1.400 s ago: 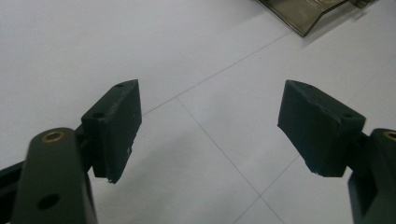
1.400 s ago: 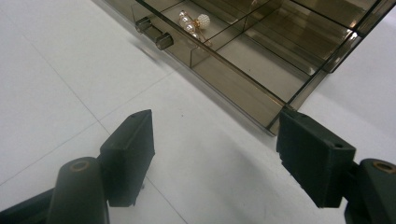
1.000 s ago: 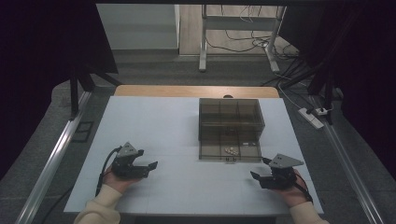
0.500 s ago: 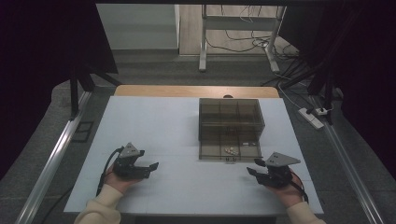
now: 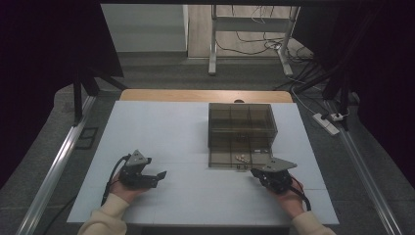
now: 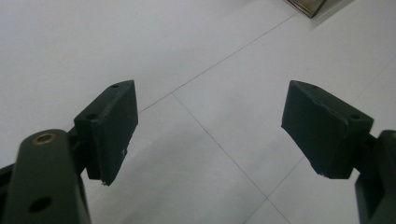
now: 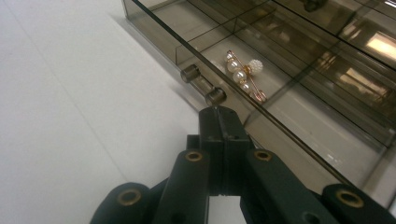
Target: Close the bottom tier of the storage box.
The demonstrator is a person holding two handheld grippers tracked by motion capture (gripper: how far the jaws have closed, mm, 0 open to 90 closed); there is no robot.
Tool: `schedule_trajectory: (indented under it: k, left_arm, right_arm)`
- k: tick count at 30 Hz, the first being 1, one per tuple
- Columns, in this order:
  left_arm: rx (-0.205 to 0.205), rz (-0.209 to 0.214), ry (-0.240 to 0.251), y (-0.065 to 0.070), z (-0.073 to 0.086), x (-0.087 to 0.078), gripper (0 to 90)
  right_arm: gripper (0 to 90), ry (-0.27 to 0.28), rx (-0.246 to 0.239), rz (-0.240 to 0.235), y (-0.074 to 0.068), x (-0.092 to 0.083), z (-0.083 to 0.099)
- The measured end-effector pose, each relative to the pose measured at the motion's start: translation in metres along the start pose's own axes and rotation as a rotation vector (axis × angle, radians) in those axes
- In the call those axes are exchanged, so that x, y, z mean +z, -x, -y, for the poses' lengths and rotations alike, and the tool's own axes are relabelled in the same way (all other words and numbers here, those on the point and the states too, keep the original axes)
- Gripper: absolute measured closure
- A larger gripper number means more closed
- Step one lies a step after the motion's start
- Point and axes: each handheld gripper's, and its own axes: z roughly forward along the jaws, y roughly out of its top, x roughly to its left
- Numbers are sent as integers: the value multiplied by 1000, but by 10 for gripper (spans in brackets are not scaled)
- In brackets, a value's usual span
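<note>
A smoky see-through drawer box point(image 5: 242, 122) stands right of the table's middle, its lowest drawer point(image 5: 230, 159) pulled out toward me. A pearl and gold brooch point(image 7: 243, 74) lies in that drawer point(image 7: 299, 121), seen as pale dots point(image 5: 241, 157) from above. My right gripper point(image 5: 255, 172) has just been closing and is shut with nothing between its pads. Its tips point(image 7: 218, 112) sit right against the drawer's front handle point(image 7: 203, 86). My left gripper point(image 5: 159, 175) rests at the near left, far from the box, jaws open over bare white tabletop point(image 6: 208, 126).
The white table point(image 5: 161, 127) has a wooden strip point(image 5: 205, 95) along its far edge. A metal rail point(image 5: 54, 166) runs along the left side. A power strip point(image 5: 327, 122) and cables lie on the floor at the right.
My right gripper has slid left toward the drawer front and its jaws have gone from open to shut. The left gripper has stayed put.
</note>
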Motion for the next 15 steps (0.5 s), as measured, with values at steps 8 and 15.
schedule_trajectory:
  k: [8, 15]
  left_arm:
    - [3, 0, -6, 0, 0, 1, 182]
    - [4, -1, -13, 1, 0, 2, 179]
  right_arm:
    - [890, -23, 4, 23, 3, 9, -1]
    - [889, -41, -9, 41, 3, 16, -4]
